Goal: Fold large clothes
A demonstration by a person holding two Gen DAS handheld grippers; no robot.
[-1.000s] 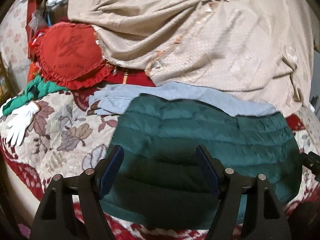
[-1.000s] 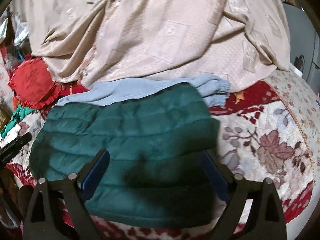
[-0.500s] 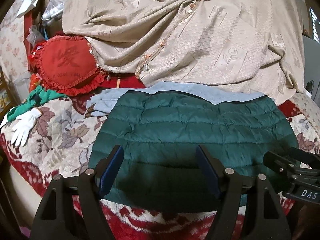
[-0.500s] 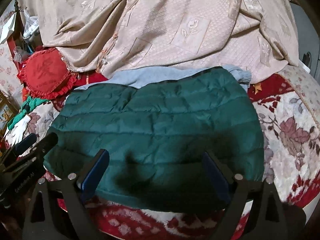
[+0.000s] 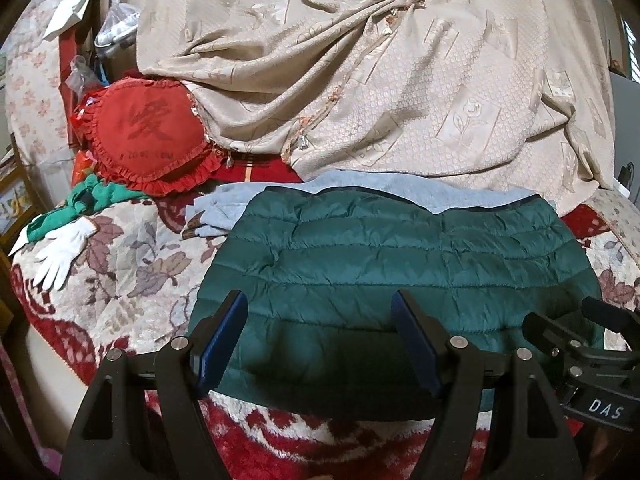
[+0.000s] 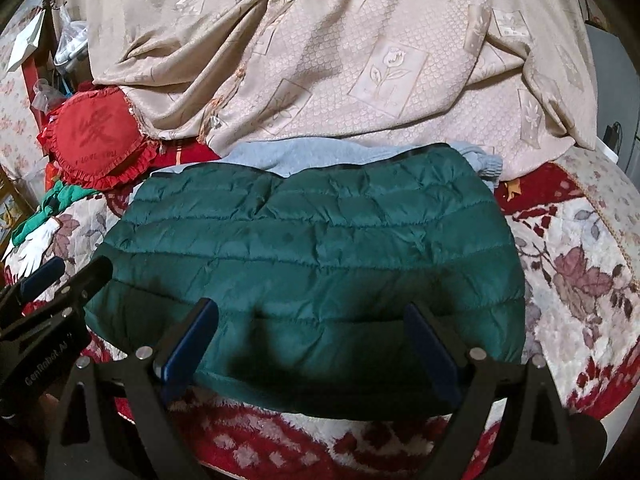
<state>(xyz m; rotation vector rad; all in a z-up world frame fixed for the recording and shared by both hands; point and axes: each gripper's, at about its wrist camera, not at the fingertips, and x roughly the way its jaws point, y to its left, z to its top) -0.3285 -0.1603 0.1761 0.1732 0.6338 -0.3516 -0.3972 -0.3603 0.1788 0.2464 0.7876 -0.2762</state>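
I had drawn both tongs back toward the near edge of the bed (image 5: 120, 280) — the green quilted jacket (image 5: 400, 264) now lay whole before me, folded flat atop a pale blue garment (image 5: 360, 190). My left tongs (image 5: 320, 340) and right tongs (image 6: 312, 344) stood spread, pinching nothing — this fold looked finished.

Near edge of the red-and-cream floral bedspread (image 5: 132, 280): bare strip you can reach along. Folded green quilted puffer jacket (image 5: 380, 264) fills its middle. Heaped beige patterned curtain cloth (image 5: 360, 80) walls the far edge. Red frilled heart cushion (image 5: 148, 136) blocks the far-left corner.
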